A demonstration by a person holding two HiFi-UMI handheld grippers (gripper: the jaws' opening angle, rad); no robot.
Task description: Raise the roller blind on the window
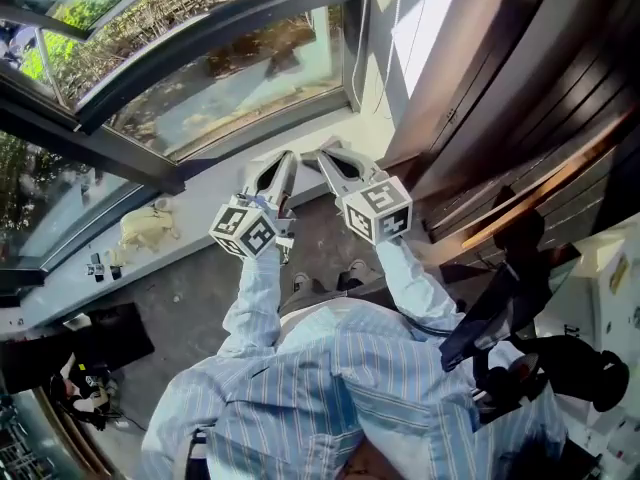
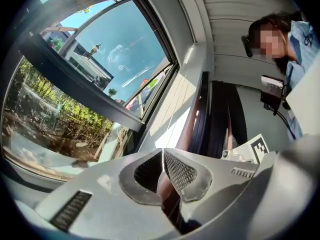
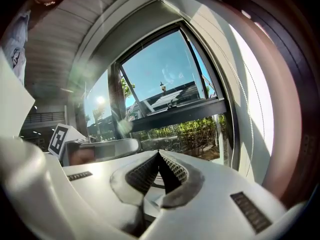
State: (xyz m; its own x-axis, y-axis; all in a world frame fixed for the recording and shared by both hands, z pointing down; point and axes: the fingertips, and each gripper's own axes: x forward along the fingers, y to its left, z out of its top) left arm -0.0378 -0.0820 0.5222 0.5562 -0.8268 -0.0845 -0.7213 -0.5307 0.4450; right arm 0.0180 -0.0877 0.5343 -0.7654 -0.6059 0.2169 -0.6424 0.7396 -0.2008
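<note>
Right tool (image 3: 159, 153) shut; bead chain (image 3: 248, 134) beyond, rightward.

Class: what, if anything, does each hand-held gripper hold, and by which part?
Nothing: both the left hand-held gripper and the right hand-held gripper are shut empty.

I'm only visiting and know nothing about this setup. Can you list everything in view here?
window: one, dark frame, straight ahead.
windowsill: one, pale grey, below the window.
crumpled cloth: one, pale yellow, on the windowsill, left.
bead chain: one, white, by the window's right edge.
slatted wood panel: one, dark brown, at right.
shoes: two, grey, below the grippers.
striped shirt: one, blue and white, foreground.
left gripper: one, grey, shut, empty, pointing at the window.
right gripper: one, grey, shut, empty, beside the left.
</note>
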